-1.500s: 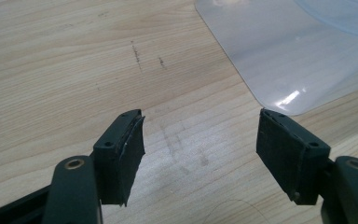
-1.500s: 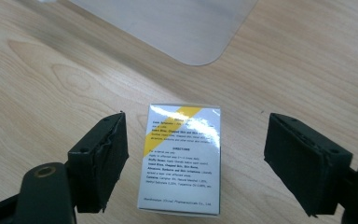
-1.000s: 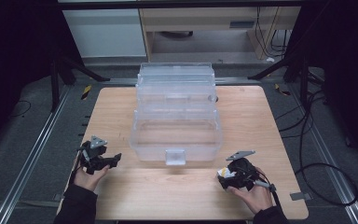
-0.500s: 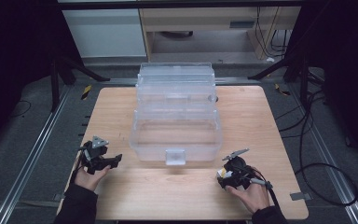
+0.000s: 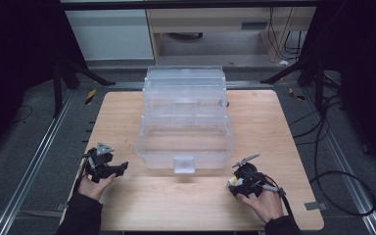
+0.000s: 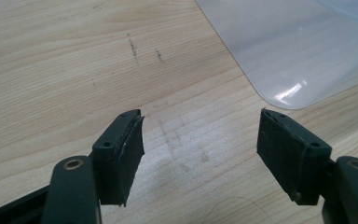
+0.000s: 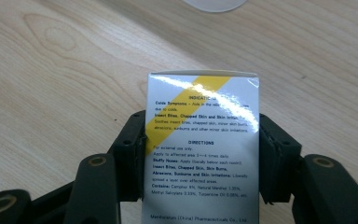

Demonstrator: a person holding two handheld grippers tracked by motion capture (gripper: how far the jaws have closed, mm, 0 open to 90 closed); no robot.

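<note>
The right claw (image 7: 200, 154), clamped on a small medicine box (image 7: 203, 149), has drifted slightly back from the clear bin (image 5: 185, 122), probably repositioning; the left claw (image 6: 200, 154) stays apart.

The high view looks down on the table (image 5: 127, 117); both gripper views skim it closely.

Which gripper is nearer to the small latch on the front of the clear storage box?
The right gripper: it sits just beyond the latch, holding a small carton. The left gripper lies farther off, past the box's other front corner.
</note>
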